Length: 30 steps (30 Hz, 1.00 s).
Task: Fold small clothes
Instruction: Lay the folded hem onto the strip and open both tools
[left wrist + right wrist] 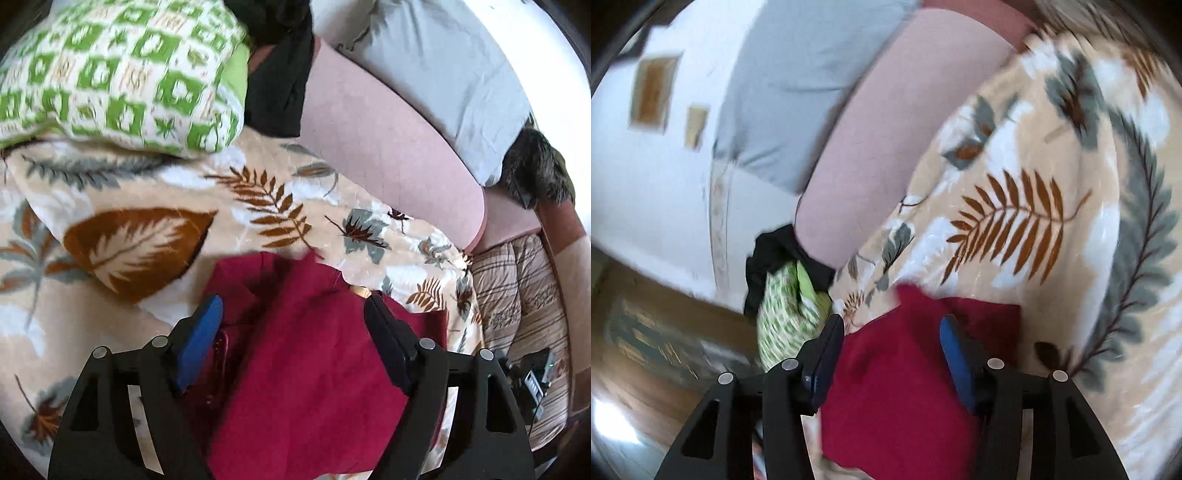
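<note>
A dark red garment (pixel 295 350) lies on a leaf-patterned beige blanket (pixel 155 206). In the left wrist view my left gripper (pixel 291 306) is open, its blue-padded fingers spread over the garment, which fills the space between them. The garment's far edge shows a small tan tag (pixel 360 291). In the right wrist view the same red garment (pixel 894 376) lies between the spread fingers of my right gripper (pixel 892 325), which is also open. Neither gripper pinches the cloth.
A green-and-white patterned cushion (pixel 118 74) and a black cloth (pixel 284 74) lie at the blanket's far left. A pink sofa cushion (pixel 388 147) and a grey pillow (pixel 443 74) are behind. A dark furry thing (pixel 535 173) sits at the right. Wooden floor (pixel 665 332) shows below the sofa.
</note>
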Motion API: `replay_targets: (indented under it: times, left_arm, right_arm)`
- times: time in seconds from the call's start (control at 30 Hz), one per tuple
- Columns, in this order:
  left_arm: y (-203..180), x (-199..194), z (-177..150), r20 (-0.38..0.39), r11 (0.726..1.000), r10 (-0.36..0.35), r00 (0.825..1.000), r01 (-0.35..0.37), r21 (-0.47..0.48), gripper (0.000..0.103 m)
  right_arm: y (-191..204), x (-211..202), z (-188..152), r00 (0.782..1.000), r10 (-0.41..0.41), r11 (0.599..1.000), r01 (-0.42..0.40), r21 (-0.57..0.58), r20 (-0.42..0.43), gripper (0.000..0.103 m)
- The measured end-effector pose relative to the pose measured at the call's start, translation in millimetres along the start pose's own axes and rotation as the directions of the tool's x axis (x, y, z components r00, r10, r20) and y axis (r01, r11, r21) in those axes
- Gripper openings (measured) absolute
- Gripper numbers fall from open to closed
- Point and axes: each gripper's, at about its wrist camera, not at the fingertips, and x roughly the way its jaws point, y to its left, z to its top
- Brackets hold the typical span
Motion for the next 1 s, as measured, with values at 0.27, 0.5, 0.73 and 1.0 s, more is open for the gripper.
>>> replay_targets:
  times: [0.27, 0.5, 0.73, 1.0]
  left_arm:
    - [-4, 63, -33, -0.088, 0.982, 0.186, 0.979, -0.182, 0.05, 0.079]
    - [47, 88, -31, -0.102, 0.966, 0.232, 0.967, -0.242, -0.091, 0.081]
    - [33, 56, -43, -0.045, 0.966, 0.256, 0.966, -0.257, -0.034, 0.08]
    - [31, 6, -84, 0.016, 0.96, 0.28, 0.96, -0.28, -0.01, 0.08]
  right_arm:
    - [30, 77, -32, 0.965, -0.247, 0.93, 0.211, -0.3, -0.087, 0.042]
    - [-8, 127, -9, 0.894, -0.446, 0.853, 0.415, -0.317, -0.031, 0.025]
    - [16, 99, -11, 0.882, -0.47, 0.831, 0.454, -0.32, 0.032, 0.027]
    - [90, 111, -42, 0.953, -0.27, 0.9, 0.199, -0.388, -0.136, 0.033]
